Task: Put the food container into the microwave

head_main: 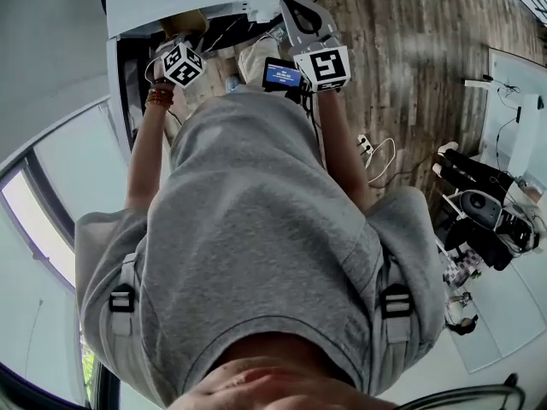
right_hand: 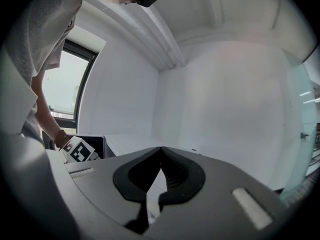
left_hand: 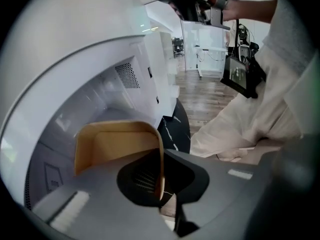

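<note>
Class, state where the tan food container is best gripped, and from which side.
Pinch the thin upright wall of the food container at its rim, coming from the end away from the microwave; the left gripper is shut on it that way.

The food container [left_hand: 117, 146] is showing a plain tan-brown wall. The microwave [left_hand: 95, 79] is presenting a white shell and a pale grey-white cavity. The left tool [left_hand: 161, 156] and the right tool [right_hand: 160, 151] are showing matte grey bodies with black ribbed pads. The left marker cube [head_main: 182, 64] and the right marker cube [head_main: 323, 67] are displaying black square patterns on white. The small screen [head_main: 281, 75] is glowing blue. The person's shirt [head_main: 256, 229] is showing plain grey. The floor [head_main: 402, 49] is showing brown wood grain. The table [left_hand: 176, 129] is showing black with white veining.
</note>
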Available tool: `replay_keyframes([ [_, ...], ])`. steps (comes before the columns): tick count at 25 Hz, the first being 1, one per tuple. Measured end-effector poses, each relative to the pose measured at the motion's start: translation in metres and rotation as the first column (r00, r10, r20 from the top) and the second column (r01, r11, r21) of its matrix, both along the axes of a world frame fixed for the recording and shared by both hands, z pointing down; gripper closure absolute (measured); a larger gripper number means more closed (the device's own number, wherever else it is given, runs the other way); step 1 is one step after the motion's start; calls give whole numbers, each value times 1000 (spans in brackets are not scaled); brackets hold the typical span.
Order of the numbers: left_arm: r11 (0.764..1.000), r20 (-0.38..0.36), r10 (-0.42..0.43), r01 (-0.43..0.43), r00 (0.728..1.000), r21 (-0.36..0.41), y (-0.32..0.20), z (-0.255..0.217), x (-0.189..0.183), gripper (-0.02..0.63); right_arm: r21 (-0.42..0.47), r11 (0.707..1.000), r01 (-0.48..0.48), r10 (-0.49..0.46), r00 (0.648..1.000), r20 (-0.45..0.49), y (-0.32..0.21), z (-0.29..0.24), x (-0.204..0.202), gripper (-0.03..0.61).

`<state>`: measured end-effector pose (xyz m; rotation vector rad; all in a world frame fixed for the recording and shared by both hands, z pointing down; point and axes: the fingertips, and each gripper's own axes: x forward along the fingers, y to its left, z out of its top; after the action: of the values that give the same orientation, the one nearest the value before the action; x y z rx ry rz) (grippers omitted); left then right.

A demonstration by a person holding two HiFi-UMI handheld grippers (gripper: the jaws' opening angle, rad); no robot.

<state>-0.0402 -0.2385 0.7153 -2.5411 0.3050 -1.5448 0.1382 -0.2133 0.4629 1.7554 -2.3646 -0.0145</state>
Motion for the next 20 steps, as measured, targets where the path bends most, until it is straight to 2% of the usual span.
replay_keyframes([
  [10, 1000, 1, 18, -18, 1000, 21, -15, 6, 17, 611, -28, 997, -79, 78, 997, -14, 11, 5, 27, 565],
  [20, 997, -34, -46, 48, 998, 65, -37, -2, 29, 611, -23, 995, -100, 100, 995, -13, 9, -4, 38, 565],
])
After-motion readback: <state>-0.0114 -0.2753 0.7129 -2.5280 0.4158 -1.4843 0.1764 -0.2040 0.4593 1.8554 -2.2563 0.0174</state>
